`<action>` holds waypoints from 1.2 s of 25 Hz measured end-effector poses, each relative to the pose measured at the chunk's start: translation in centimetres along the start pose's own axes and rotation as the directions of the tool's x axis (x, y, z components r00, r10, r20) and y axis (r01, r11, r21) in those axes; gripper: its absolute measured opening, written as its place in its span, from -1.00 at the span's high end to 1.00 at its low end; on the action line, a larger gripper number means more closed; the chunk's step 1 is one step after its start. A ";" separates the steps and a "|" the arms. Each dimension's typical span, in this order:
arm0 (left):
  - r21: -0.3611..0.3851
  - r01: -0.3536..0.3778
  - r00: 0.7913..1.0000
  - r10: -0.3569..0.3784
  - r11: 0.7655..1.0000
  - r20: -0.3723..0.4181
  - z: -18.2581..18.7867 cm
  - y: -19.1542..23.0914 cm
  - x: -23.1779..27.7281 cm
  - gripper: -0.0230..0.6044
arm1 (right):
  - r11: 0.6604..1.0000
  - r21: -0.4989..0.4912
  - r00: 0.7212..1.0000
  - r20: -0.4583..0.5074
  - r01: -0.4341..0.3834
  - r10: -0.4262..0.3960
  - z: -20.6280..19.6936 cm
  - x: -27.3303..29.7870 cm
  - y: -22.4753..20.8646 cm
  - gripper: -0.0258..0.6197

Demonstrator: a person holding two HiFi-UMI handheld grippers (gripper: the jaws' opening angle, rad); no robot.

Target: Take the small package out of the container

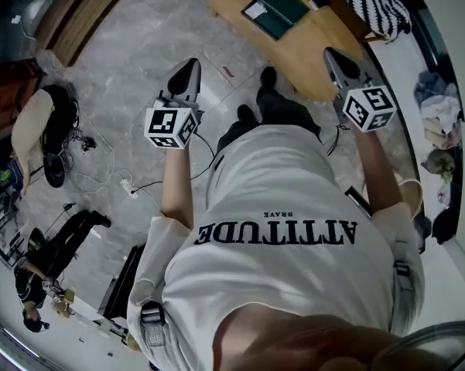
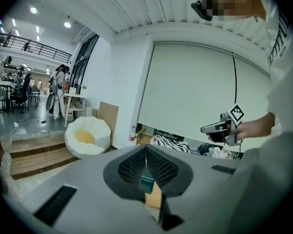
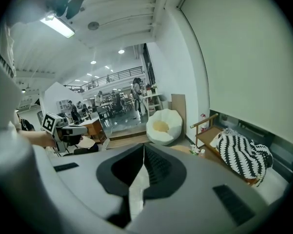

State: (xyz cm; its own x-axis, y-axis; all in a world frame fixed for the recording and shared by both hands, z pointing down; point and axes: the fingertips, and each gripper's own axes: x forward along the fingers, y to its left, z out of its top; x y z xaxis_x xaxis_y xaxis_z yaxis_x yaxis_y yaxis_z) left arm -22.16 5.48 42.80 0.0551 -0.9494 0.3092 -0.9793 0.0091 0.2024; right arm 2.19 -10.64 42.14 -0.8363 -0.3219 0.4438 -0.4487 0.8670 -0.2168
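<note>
A: How are the grippers now?

B: The left gripper [image 2: 146, 153] has its jaws pressed together, with nothing between them. The right gripper [image 3: 144, 155] also looks closed and empty.

A: And the arms?

B: In the head view both forearms [image 1: 176, 184] go forward from the body, about parallel. The grippers point ahead and a little down, toward the top of the frame. The left cube [image 1: 171, 127] and the right cube [image 1: 370, 107] face up to the camera. The left tip is over the floor [image 1: 139, 45], apart from the table [image 1: 302, 52]. The right tip is at the table's lower edge.

A: Where is the package?

B: I cannot see it. A green thing [image 1: 277, 8] lies on the table, upper centre. It may be the container, but I cannot tell.

A: So how to do this step well?

B: I think it is the approach. Come close over the table and find the package first. Then open one gripper before reaching in, and steady the container with the other.
</note>
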 end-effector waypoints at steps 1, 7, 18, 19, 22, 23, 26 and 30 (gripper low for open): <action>0.004 0.003 1.000 -0.003 1.000 -0.004 0.2 0.0 1.1 0.85 | 1.000 0.000 1.000 -0.005 -0.005 0.005 0.2 0.7 -0.8 0.85; 0.032 0.034 0.999 -0.033 0.999 -0.038 0.6 -0.4 8.4 0.85 | 0.999 0.021 0.999 -0.033 -0.032 0.032 0.8 4.7 -6.3 0.85; 0.052 0.067 0.986 -0.058 0.996 -0.154 -2.4 -1.0 21.0 0.85 | 0.994 0.078 0.991 -0.107 -0.071 0.079 -2.1 10.4 -14.3 0.85; 0.059 0.069 0.984 -0.058 0.996 -0.168 -2.9 -1.1 22.1 0.85 | 0.993 0.086 0.990 -0.114 -0.076 0.086 -2.5 10.9 -14.9 0.85; 0.089 0.073 0.973 -0.052 0.993 -0.223 -4.8 -0.8 25.1 0.85 | 0.990 0.110 0.986 -0.130 -0.090 0.104 -3.3 12.4 -16.4 0.85; 0.095 0.075 0.970 -0.051 0.993 -0.240 -5.4 -0.7 25.9 0.85 | 0.989 0.116 0.985 -0.134 -0.095 0.111 -3.5 12.8 -16.7 0.85; 0.100 0.091 0.959 -0.061 0.991 -0.277 -7.1 -0.8 28.2 0.85 | 0.986 0.130 0.981 -0.144 -0.108 0.127 -4.5 13.7 -17.8 0.85; 0.082 0.107 0.947 -0.077 0.991 -0.312 -8.8 -1.1 30.8 0.85 | 0.982 0.162 0.980 -0.153 -0.100 0.125 -6.1 14.6 -19.3 0.85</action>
State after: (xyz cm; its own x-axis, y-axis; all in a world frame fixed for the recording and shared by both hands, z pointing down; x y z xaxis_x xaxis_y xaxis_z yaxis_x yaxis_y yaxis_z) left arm -17.65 -20.99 60.24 0.1882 -0.8019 0.5670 -0.9803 -0.1184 0.1580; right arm 0.52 -29.75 58.08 -0.8276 -0.1488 0.5412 -0.4081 0.8215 -0.3983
